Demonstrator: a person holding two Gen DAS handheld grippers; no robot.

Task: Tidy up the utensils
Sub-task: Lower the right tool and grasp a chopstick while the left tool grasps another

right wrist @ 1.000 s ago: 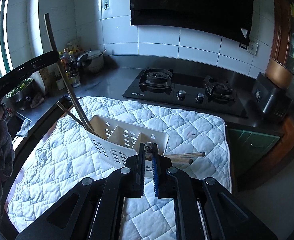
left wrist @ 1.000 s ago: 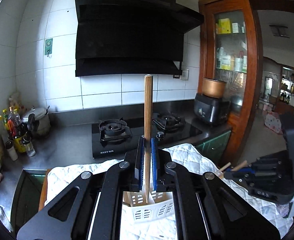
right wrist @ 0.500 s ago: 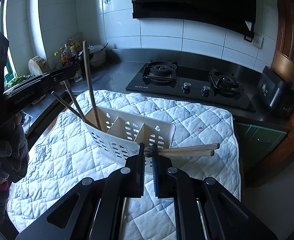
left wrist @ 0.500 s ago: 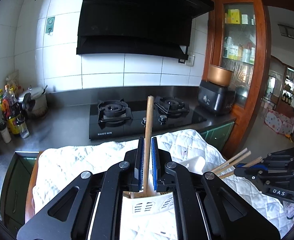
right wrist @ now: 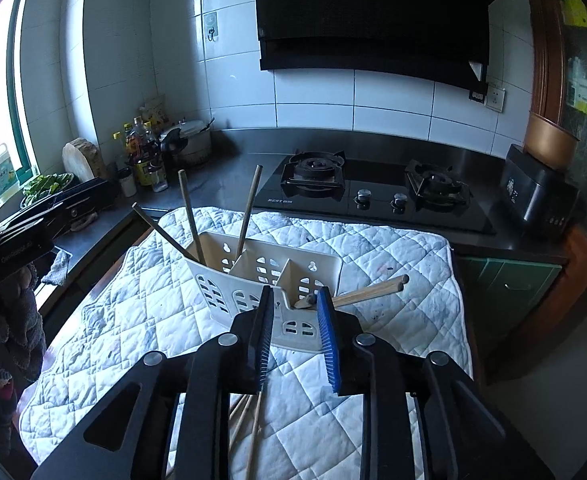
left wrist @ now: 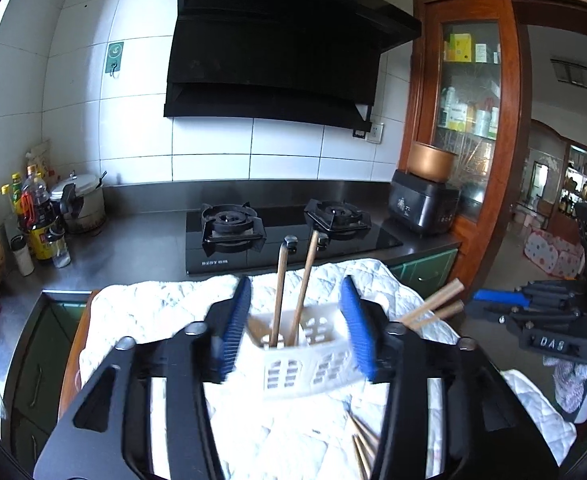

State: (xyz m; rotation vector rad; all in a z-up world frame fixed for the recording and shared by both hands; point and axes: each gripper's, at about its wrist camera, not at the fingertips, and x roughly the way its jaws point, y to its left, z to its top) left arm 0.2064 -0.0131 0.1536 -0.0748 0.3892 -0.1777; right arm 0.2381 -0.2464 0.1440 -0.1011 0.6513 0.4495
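Note:
A white slotted utensil holder [left wrist: 305, 356] [right wrist: 269, 280] with three compartments stands on a quilted white mat [right wrist: 141, 320]. Wooden chopsticks [left wrist: 289, 292] [right wrist: 191, 216] stand upright in its left compartment. Two wooden utensils [right wrist: 369, 290] [left wrist: 433, 304] lie tilted in its right compartment, their ends sticking out over the rim. My left gripper [left wrist: 297, 332] is open and empty just above the holder's left end. My right gripper [right wrist: 295, 320] is open and empty at the holder's right end. More chopsticks [right wrist: 249, 416] [left wrist: 361, 440] lie loose on the mat near the holder.
A black gas hob [right wrist: 373, 192] sits behind the mat on the steel counter. Oil bottles and a pot [right wrist: 153, 152] stand at the back left. A black appliance with a copper bowl [right wrist: 541, 184] stands at the right. A wooden cabinet [left wrist: 469, 120] lies beyond.
Both grippers have opened. The left one let go of its chopstick, which now stands in the holder's left compartment. The right one let go of the two utensils, which now rest in the right compartment.

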